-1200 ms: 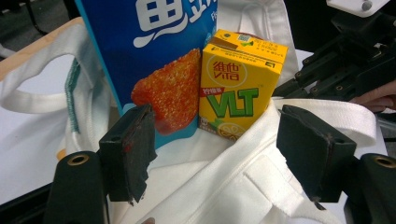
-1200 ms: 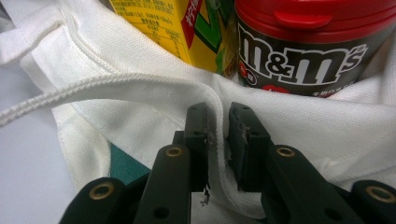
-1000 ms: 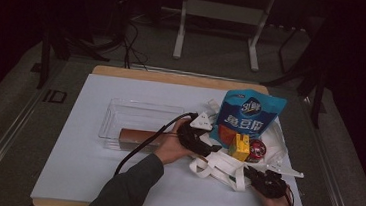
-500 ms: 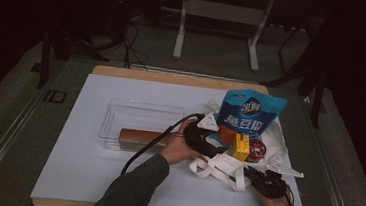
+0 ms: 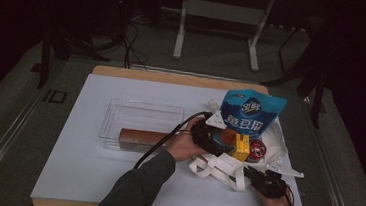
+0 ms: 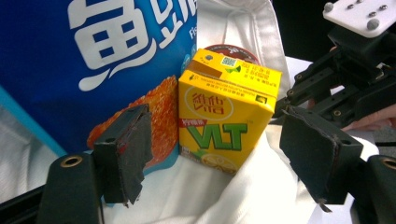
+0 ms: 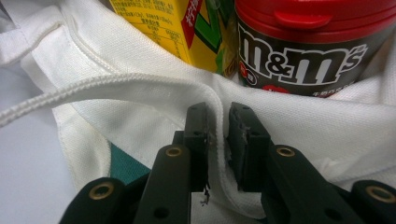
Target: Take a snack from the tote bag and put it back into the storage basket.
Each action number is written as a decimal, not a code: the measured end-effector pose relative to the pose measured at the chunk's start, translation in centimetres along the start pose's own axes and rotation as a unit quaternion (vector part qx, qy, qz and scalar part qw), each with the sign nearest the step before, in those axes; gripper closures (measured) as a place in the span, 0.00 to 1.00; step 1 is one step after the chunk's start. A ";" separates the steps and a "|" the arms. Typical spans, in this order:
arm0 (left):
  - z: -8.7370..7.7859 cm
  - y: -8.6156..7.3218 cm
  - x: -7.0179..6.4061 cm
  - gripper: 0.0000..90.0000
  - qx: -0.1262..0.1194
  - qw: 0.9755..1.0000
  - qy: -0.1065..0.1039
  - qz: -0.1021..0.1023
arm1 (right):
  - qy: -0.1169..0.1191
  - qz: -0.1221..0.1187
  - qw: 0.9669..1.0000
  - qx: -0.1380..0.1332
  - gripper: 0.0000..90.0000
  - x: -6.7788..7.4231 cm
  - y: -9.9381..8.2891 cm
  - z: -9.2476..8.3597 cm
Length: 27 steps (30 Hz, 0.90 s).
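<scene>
One white cloth bag [image 5: 226,164] was seen on the table [image 5: 89,175], with one yellow carton [image 6: 224,126] marked "VLT", one red-lidded "m&m's" tub [image 7: 308,46] and one blue snack pouch [image 5: 250,114] lying in it. The left gripper [image 6: 215,158] was held unclenched, its jaws wide either side of the carton without touching it. The right gripper [image 7: 217,140] was clamped on the bag's hem, just below the tub.

high view: above, looking down | gripper views: close, share yellow carton [image 6: 227,112]
</scene>
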<state>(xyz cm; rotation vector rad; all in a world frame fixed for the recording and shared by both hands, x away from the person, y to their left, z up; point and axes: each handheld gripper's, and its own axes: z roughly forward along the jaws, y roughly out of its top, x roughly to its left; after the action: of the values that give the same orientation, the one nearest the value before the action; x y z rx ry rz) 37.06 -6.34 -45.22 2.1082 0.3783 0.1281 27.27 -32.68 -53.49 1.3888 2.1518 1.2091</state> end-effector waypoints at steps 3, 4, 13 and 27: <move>0.4 0.3 0.0 0.27 0.008 1.000 -0.005 -0.002 | 0.000 0.000 1.000 0.000 0.86 0.0 0.0 0.0; 0.5 0.3 0.0 0.27 0.008 1.000 -0.005 -0.002 | 0.000 0.000 1.000 0.000 0.86 0.0 0.0 0.0; 1.4 0.9 0.3 0.19 0.012 1.000 -0.010 -0.005 | 0.001 0.001 1.000 0.000 0.86 0.0 0.0 0.0; 2.6 1.4 0.4 0.16 0.027 0.999 -0.029 -0.001 | 0.001 0.000 1.000 0.000 0.86 0.0 0.0 0.0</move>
<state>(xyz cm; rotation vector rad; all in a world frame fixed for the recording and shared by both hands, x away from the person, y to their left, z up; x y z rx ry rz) 38.34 -9.00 -45.46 2.1600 0.3531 0.0545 27.27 -32.70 -53.50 1.3887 2.1524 1.2104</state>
